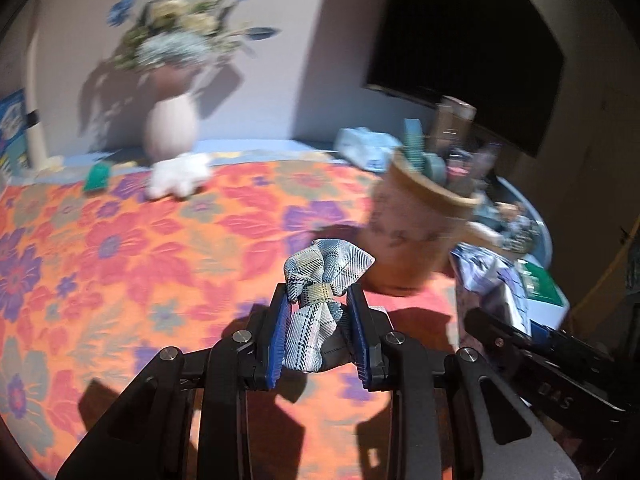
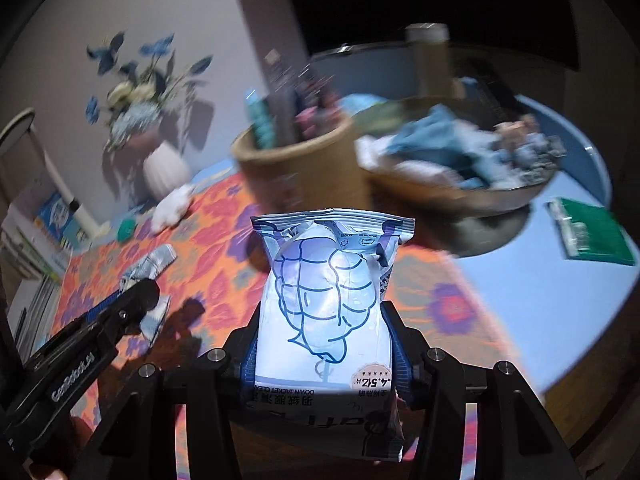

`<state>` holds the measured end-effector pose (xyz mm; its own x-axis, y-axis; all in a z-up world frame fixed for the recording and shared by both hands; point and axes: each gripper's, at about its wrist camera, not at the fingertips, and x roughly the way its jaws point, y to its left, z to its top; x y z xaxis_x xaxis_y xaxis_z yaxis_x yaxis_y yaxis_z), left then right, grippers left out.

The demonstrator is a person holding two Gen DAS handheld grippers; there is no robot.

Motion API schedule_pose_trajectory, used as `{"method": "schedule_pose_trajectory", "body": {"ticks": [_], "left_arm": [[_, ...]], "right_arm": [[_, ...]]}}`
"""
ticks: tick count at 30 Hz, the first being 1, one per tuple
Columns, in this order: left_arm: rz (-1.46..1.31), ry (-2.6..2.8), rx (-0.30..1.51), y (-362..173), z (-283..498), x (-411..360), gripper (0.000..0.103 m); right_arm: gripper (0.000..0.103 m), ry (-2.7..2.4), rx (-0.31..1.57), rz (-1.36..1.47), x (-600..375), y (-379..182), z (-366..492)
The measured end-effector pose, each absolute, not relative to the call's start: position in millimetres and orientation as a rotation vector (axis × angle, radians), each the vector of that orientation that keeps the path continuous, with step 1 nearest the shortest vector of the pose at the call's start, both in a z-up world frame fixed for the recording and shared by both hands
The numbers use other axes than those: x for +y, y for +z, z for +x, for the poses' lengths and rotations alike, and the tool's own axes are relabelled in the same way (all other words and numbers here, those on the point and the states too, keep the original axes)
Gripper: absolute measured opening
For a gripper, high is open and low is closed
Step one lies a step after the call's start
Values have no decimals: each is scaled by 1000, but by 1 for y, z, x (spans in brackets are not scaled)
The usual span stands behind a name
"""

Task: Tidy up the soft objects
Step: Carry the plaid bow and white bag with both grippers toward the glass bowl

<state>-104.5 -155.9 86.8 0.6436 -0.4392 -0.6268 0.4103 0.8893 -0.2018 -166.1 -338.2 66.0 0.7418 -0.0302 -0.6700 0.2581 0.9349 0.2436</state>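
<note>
Left wrist view: left gripper (image 1: 318,312) clenched on a plaid fabric bow (image 1: 320,280), blue pads pressing its lower fold from both sides; the bow is lifted above the floral tablecloth (image 1: 120,248). At 1 o'clock from the bow, a tan cup (image 1: 416,224) packed with items, blurred. At 11 o'clock, far back — a white plush toy (image 1: 180,176) in front of a pale vase (image 1: 172,128) with flowers.

Right wrist view: right gripper (image 2: 324,344) grasping a pale blue wipes packet (image 2: 324,292), upright between the fingers, held over the cloth. At 12 o'clock, the cup (image 2: 304,168); at 1 o'clock, a shallow basket (image 2: 460,192) holding blue cloths. At 9 o'clock — the left gripper (image 2: 132,296) with the bow (image 2: 154,264).
</note>
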Motion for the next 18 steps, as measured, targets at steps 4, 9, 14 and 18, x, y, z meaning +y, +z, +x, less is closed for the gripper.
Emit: {"method": "schedule_pose_trajectory", "body": {"ticks": [4, 9, 14, 18], "left_arm": [[-18, -566, 699, 102, -117, -189, 25], [-46, -709, 719, 120, -115, -228, 25], [-10, -786, 658, 147, -113, -271, 25], [14, -823, 611, 169, -106, -307, 25]], "right_arm": [[52, -239, 631, 309, -359, 79, -188], [52, -307, 585, 329, -393, 91, -195], [52, -363, 535, 358, -431, 108, -195], [52, -383, 494, 386, -462, 126, -183]]}}
